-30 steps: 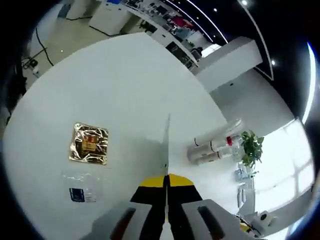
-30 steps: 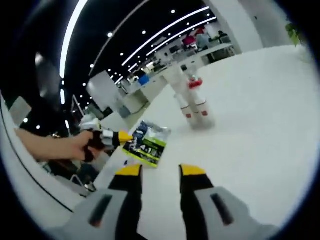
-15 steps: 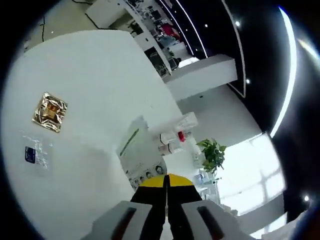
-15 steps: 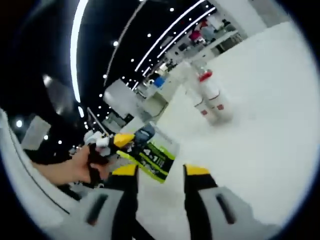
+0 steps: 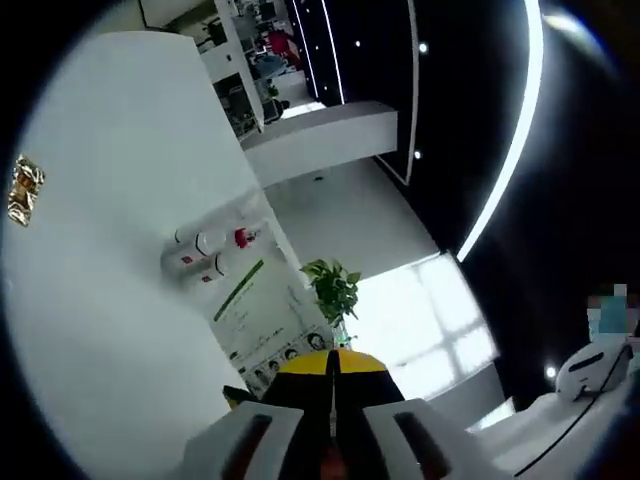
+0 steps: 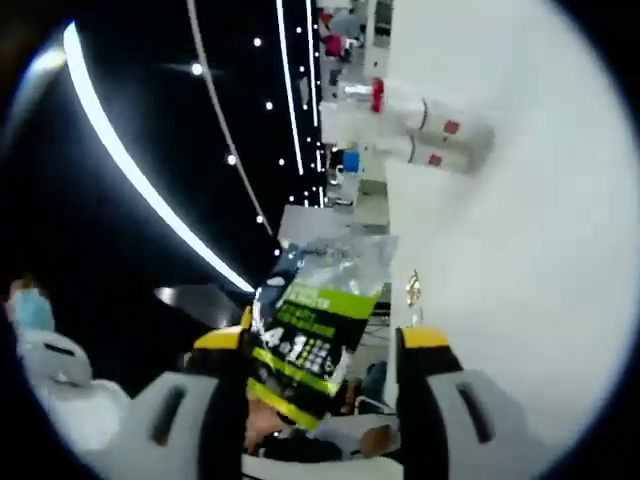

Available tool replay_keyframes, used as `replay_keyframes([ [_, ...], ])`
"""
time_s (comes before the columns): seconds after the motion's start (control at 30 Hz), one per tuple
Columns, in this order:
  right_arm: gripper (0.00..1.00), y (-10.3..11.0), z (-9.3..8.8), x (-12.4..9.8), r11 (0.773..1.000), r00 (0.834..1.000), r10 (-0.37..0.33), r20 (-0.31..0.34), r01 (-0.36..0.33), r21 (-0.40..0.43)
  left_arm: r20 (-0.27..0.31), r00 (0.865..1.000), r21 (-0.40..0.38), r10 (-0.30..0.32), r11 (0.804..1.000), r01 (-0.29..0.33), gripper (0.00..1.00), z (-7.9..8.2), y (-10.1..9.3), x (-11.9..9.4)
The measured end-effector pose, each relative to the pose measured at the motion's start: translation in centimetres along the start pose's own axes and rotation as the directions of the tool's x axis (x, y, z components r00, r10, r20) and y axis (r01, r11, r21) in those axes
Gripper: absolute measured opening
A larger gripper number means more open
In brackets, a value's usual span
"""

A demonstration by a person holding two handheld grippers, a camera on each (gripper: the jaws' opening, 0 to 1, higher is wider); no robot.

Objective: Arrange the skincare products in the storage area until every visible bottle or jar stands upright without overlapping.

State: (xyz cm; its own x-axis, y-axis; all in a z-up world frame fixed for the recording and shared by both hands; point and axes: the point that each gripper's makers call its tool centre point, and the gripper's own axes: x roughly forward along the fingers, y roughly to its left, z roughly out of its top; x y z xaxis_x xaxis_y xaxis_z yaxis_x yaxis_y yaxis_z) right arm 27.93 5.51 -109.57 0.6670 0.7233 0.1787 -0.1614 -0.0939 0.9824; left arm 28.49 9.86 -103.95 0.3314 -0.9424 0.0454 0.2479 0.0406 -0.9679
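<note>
Bottles (image 5: 205, 255) lay clustered on the white tabletop (image 5: 100, 330) beyond a sachet (image 5: 262, 330) pinched in the closed left tool (image 5: 333, 362), while the right tool (image 6: 325, 340) gaped, gripping nothing.

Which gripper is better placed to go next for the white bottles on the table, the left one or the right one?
Right, probably. The right gripper has its jaws open, and the white bottles lie ahead of it on the table. The left gripper is shut on a green-striped packet.
</note>
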Motion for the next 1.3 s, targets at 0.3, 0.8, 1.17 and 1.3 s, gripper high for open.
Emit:
replay_keyframes([
  [0.3,0.14,-0.6,0.2,-0.5,0.999,0.999,-0.014,-0.029,0.013,-0.038,0.013,1.000,-0.029,-0.001,1.000,0.002,0.00,-0.2,0.8,-0.7],
  [0.8,0.00,1.6,0.6,-0.2,0.984,0.991,-0.017,-0.132,-0.007,-0.179,0.017,0.982,0.029,0.188,0.982,-0.189,0.14,-1.8,5.0,-0.8],
  [1.17,0.00,1.3,-1.3,-0.5,0.975,0.981,-0.037,-0.190,-0.005,-0.220,0.005,0.990,-0.026,0.140,0.990,-0.139,0.01,-3.2,4.1,-0.2],
  [1.3,0.02,1.3,-1.5,-0.9,0.975,0.984,-0.030,-0.175,-0.009,-0.222,0.003,0.992,-0.024,0.125,0.992,-0.125,0.01,-3.5,4.0,-0.3],
])
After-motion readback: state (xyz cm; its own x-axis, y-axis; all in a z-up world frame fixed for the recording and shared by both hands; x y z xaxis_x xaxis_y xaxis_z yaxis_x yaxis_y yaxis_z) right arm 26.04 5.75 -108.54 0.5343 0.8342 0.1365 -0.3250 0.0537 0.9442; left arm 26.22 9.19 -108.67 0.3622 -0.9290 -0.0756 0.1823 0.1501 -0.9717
